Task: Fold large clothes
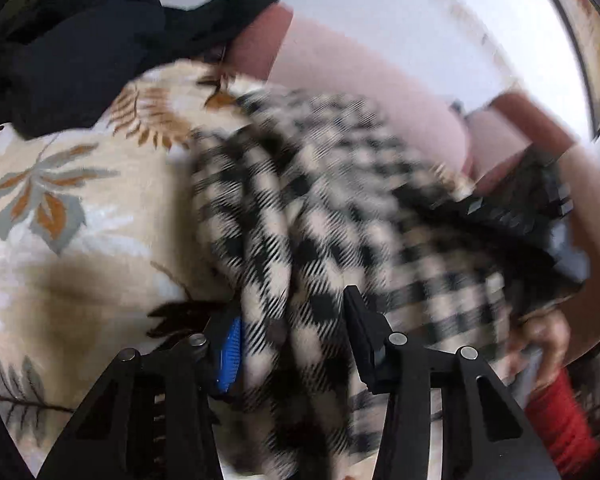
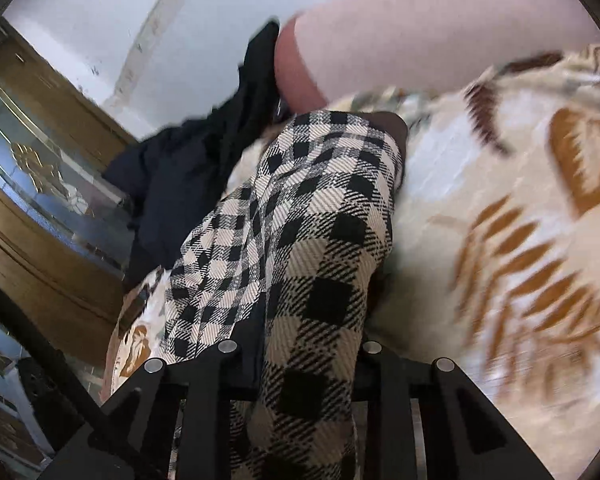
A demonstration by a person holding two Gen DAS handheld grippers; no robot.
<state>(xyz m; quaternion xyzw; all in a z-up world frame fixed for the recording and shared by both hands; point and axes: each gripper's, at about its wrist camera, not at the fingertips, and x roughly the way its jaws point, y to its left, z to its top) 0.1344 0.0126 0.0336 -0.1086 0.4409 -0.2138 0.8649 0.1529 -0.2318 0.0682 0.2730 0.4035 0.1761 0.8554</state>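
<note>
A black-and-cream checked garment (image 1: 340, 208) lies bunched on a cream leaf-print bedspread (image 1: 60, 208). My left gripper (image 1: 292, 312) is shut on a thick fold of it, with cloth filling the gap from the blue pad (image 1: 230, 356) to the other finger. In the right wrist view the same checked garment (image 2: 300, 208) runs up from my right gripper (image 2: 312, 340), which is shut on it; its fingertips are hidden under the cloth. The left wrist view is blurred; the right gripper (image 1: 520, 208) shows as a dark shape on the garment's far side.
A heap of black clothing (image 1: 80, 48) (image 2: 188, 176) lies at the head of the bed beside a pink padded headboard (image 1: 380, 92). A wooden door with glass panels (image 2: 40, 184) stands left. A hand with a red sleeve (image 1: 560, 420) is at lower right.
</note>
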